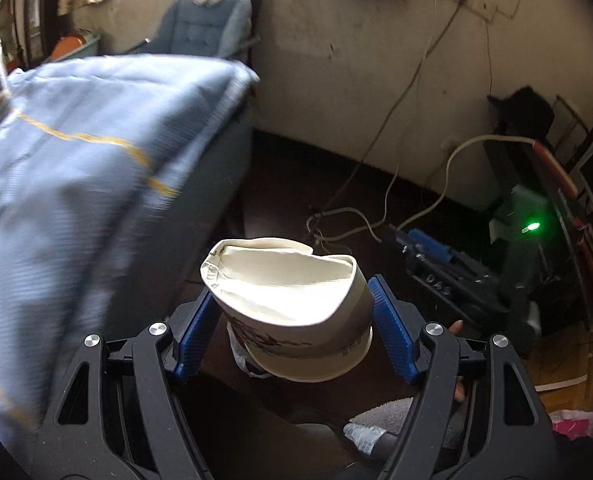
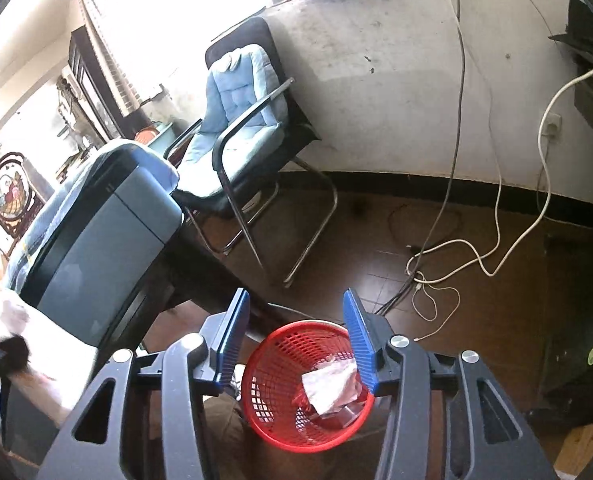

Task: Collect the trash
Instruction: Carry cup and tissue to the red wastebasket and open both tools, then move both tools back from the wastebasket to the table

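A crushed white paper cup (image 1: 296, 300) with a red print on its side sits between the blue pads of my left gripper (image 1: 292, 286), which is shut on it and holds it in the air, mouth facing away. In the right wrist view, my right gripper (image 2: 296, 292) stands open with nothing between its fingers. It hangs over a red mesh basket (image 2: 256, 400) on the brown floor. A crumpled white and pink wrapper (image 2: 330, 384) lies inside the basket, below the right pad.
A grey box (image 2: 104, 240) draped with a light blue cloth (image 1: 76, 160) stands on a dark desk at the left. A black chair with a blue cushion (image 2: 240, 120) is against the wall. Cables (image 2: 436, 272) trail over the floor.
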{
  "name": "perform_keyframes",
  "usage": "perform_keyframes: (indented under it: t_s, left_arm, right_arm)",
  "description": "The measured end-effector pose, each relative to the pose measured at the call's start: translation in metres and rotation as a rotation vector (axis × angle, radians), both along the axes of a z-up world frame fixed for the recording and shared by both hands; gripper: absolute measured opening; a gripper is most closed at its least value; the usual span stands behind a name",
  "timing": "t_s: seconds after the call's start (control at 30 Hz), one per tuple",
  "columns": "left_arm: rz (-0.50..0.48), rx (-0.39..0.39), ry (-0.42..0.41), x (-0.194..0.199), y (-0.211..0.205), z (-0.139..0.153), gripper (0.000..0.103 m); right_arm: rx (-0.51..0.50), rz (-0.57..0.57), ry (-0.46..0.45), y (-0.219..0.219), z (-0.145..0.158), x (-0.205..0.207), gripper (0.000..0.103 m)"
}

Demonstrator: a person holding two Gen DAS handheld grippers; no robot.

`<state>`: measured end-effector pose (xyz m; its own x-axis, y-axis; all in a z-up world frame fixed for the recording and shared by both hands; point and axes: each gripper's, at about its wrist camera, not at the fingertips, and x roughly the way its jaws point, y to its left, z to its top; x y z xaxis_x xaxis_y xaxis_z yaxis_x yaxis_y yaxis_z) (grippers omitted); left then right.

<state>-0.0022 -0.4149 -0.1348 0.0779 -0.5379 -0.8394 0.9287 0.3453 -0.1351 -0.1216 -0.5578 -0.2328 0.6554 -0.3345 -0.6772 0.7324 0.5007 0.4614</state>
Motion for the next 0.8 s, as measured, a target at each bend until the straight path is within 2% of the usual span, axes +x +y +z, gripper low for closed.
perform_keyframes:
  t_s: [0.13,0.27,0.37,0.57,0.8]
  left_arm:
    - [-0.019,0.036,0.021,-0.003,-0.025,-0.022,0.073]
    - [-0.016,0.050,0.007,-0.006,-0.035,-0.029,0.084]
    - [-0.017,0.042,-0.020,-0.006,-0.034,-0.027,0.088]
    - [-0.003,0.025,-0.054,-0.006,-0.025,-0.016,0.089]
    - [0.032,-0.014,-0.072,-0.002,-0.005,0.008,0.090]
  right_arm:
    - [0.010,-0.013,-0.010,-0.007,0.001,-0.006,0.049]
    - [0.019,-0.018,-0.022,-0.008,0.002,-0.011,0.050]
    - [0.025,-0.020,-0.027,-0.007,0.003,-0.012,0.050]
    - [0.033,-0.003,-0.028,-0.004,0.005,-0.008,0.051]
    - [-0.008,0.038,-0.012,0.010,0.018,0.001,0.062]
